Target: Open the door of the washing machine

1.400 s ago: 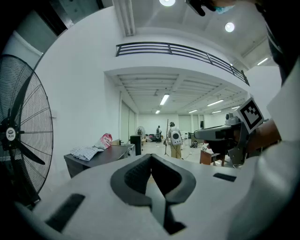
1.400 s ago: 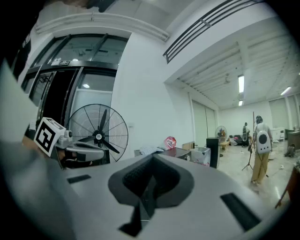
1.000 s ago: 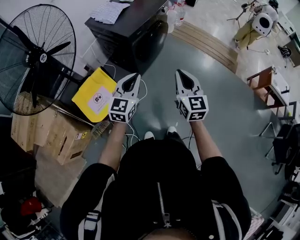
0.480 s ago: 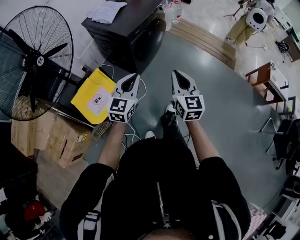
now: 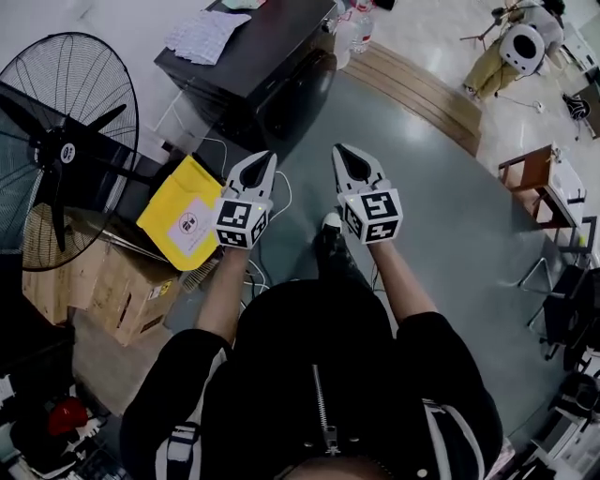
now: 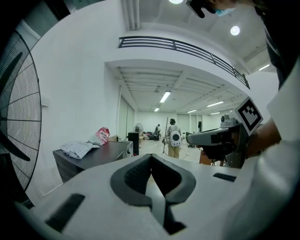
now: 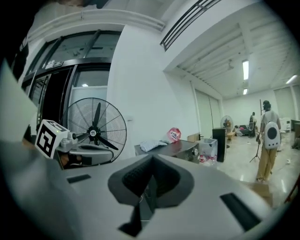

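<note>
The washing machine (image 5: 246,58) is a black box at the top of the head view, its round dark door (image 5: 302,92) facing me and closed. It also shows low in the left gripper view as a dark washing machine (image 6: 93,157), and in the right gripper view as the same washing machine (image 7: 174,149). My left gripper (image 5: 269,156) and right gripper (image 5: 339,149) are held side by side over the grey floor, short of the door, both pointing at it. Both are shut with nothing between the jaws. The left gripper (image 6: 151,155) and right gripper (image 7: 152,157) tips meet.
A large standing fan (image 5: 58,150) is at the left, with a yellow bag (image 5: 183,211) and cardboard boxes (image 5: 122,281) beside it. A cloth (image 5: 202,35) lies on the machine's top, bottles (image 5: 352,28) stand at its right. A wooden table (image 5: 546,173) and a distant person (image 5: 517,42) are at the right.
I have stepped toward the washing machine, one foot coming forward under the right gripper. Both grippers have moved closer to the door, still side by side and shut.
</note>
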`<state>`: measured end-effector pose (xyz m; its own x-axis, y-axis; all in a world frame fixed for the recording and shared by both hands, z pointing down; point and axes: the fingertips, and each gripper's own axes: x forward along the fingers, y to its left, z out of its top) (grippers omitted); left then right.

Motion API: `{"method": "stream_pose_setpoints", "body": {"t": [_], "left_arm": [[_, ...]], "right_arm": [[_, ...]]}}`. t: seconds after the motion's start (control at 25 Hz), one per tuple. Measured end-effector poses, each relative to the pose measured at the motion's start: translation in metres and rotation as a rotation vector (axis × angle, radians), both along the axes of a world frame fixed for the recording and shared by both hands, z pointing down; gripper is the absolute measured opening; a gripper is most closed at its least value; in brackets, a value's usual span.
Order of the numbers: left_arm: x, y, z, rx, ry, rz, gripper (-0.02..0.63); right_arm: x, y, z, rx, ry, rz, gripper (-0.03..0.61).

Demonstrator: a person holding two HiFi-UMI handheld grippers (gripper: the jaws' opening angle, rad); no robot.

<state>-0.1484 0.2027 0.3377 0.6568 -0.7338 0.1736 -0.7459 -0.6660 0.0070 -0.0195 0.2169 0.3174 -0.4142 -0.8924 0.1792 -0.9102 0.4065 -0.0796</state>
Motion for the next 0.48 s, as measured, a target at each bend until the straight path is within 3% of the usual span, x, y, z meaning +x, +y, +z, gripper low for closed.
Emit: {"method": "stream_pose_setpoints", "body": {"t": [0.28, 0.48], "left_arm": [[0.022, -0.093, 0.005, -0.030, 0.003, -0.120, 0.006], [0.017, -0.134, 0.015, -0.059, -0.006, -0.190, 0.006]], "right_arm": [[0.026, -0.106, 0.005, -0.030, 0.000, -0.119, 0.005], [0.021, -0.167, 0.017, -0.055, -0.002, -0.189, 0.005]]}}
